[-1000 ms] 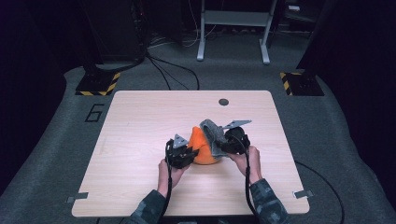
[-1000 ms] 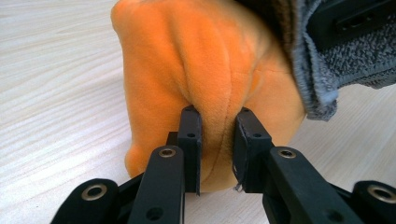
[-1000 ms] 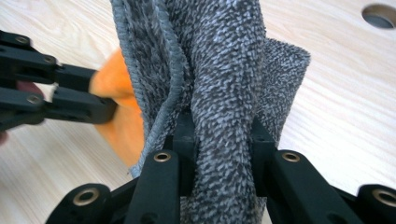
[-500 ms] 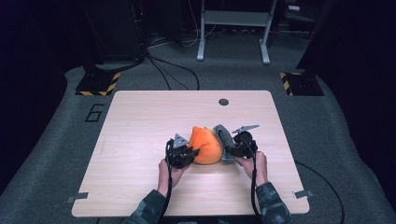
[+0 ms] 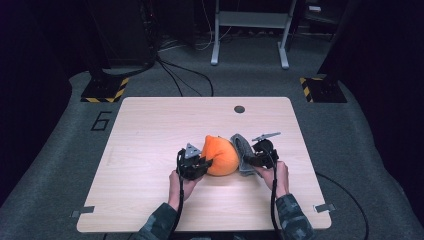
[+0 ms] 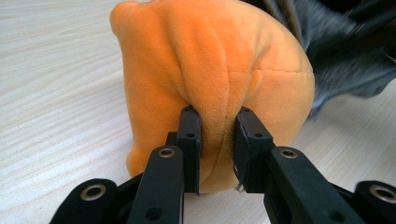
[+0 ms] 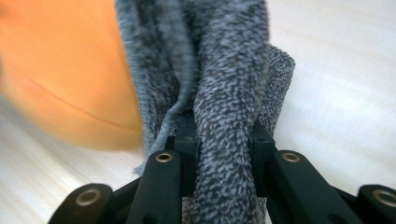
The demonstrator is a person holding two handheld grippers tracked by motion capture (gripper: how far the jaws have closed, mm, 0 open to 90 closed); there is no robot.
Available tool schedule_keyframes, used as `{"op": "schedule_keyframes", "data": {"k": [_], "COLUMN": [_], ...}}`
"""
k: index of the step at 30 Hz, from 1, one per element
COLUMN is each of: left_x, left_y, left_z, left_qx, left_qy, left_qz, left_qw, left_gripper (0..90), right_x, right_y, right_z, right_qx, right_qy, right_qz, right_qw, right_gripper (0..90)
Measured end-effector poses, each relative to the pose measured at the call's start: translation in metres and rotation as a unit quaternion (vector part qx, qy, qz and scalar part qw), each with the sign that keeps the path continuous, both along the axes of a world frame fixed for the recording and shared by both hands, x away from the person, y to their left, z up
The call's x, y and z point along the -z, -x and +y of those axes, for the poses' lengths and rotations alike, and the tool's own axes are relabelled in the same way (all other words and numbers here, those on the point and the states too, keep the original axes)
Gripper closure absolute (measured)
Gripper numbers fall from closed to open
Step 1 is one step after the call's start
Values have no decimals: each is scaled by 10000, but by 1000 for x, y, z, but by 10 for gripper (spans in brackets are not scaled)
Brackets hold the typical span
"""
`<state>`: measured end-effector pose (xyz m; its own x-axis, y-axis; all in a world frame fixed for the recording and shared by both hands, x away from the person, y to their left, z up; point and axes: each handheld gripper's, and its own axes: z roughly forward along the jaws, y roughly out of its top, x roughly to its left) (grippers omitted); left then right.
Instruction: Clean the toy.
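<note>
Pinching a fold of the orange plush (image 6: 210,79), the left gripper (image 6: 217,135) has its 2 jaws clamped on the soft fabric, which bulges out between and around the pads. From the high view this gripper (image 5: 196,165) lies at the plush's left side, held in the person's left hand (image 5: 179,181), whose sleeve comes in from the bottom edge. The plush (image 5: 220,155) sits on the table (image 5: 150,130), a little toward the near edge and slightly right of the middle, rounded and standing up from the wood.

Touching its right side is a grey cloth (image 5: 242,152), which rises in a narrow upright band. The right gripper (image 5: 256,159) is at that cloth, with the right hand (image 5: 276,175) behind it. In the right gripper view the 2 jaws are closed on a thick bunch of the grey cloth (image 7: 224,93), which fills the gap between the pads (image 7: 187,135) and runs up past them; the orange plush (image 7: 65,70) shows blurred just left of the cloth.

Farther back on the table is a small dark hole (image 5: 239,109).
</note>
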<state>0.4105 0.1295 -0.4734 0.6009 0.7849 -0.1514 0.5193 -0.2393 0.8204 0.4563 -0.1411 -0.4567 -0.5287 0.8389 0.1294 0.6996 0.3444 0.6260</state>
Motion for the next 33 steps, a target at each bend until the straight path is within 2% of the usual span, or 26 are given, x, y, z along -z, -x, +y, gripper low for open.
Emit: {"op": "schedule_keyframes", "data": {"k": [5, 8, 10, 14, 19, 22, 25, 33], "left_x": [-1, -1, -2, -2, -1, -1, -1, 0], "left_y": [0, 0, 0, 1, 1, 1, 1, 1], "left_z": [-1, -2, -3, -3, -4, -4, -5, -5], "left_qx": [19, 11, 2, 32, 33, 24, 16, 31], "left_qy": [-38, -26, -1, -17, -34, -43, -36, -23], "left_qz": [-31, -26, -21, -20, -29, -26, -36, -38], "left_qw": [10000, 10000, 10000, 10000, 10000, 10000, 10000, 10000], "left_gripper": [740, 740, 739, 739, 739, 740, 740, 739], "right_x": [-38, -51, -55, -54, -46, -46, -44, -31], "right_y": [8, 10, 10, 6, 4, 5, 6, 8], "right_z": [16, 35, 48, 66, 73, 71, 64, 38], "right_qx": [-335, -595, -720, -885, -973, -913, -893, -607], "right_qy": [-153, -136, -96, -66, 44, 39, 69, -2], "right_qz": [-357, -513, -513, -510, -467, -424, -483, -402], "right_qw": [9987, 9968, 9960, 9948, 9941, 9949, 9948, 9973], "right_gripper": [724, 721, 719, 715, 717, 720, 721, 719]}}
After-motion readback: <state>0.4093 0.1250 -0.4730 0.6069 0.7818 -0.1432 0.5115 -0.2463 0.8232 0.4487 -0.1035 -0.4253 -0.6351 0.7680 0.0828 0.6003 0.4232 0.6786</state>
